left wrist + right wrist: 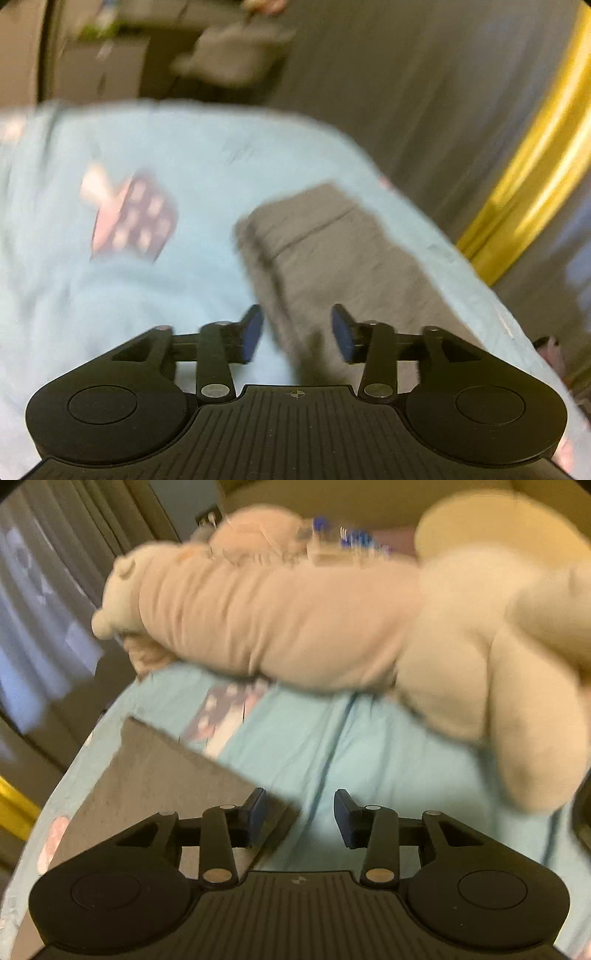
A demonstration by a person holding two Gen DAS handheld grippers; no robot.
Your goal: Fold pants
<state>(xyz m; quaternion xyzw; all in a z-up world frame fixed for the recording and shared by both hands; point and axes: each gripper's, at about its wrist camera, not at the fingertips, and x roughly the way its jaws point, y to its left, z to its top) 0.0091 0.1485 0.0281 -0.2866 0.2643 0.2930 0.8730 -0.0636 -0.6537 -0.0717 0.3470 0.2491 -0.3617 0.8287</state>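
Observation:
The pants (325,251) are grey-brown and lie folded flat on a light blue bed sheet (177,147), close to the bed's right edge in the left wrist view. My left gripper (297,332) hovers over their near end, open, and its blue pads touch no cloth. The right wrist view has the same pants (159,775) at the lower left. My right gripper (299,816) is open above their right-hand corner and the sheet (369,753), with nothing held. Both pictures are blurred.
A big beige plush toy (314,620) lies across the bed beyond the right gripper. The sheet carries a dark and pink print (136,218). A yellow bar (532,177) runs past the bed's edge. Grey curtains (44,627) hang at the left.

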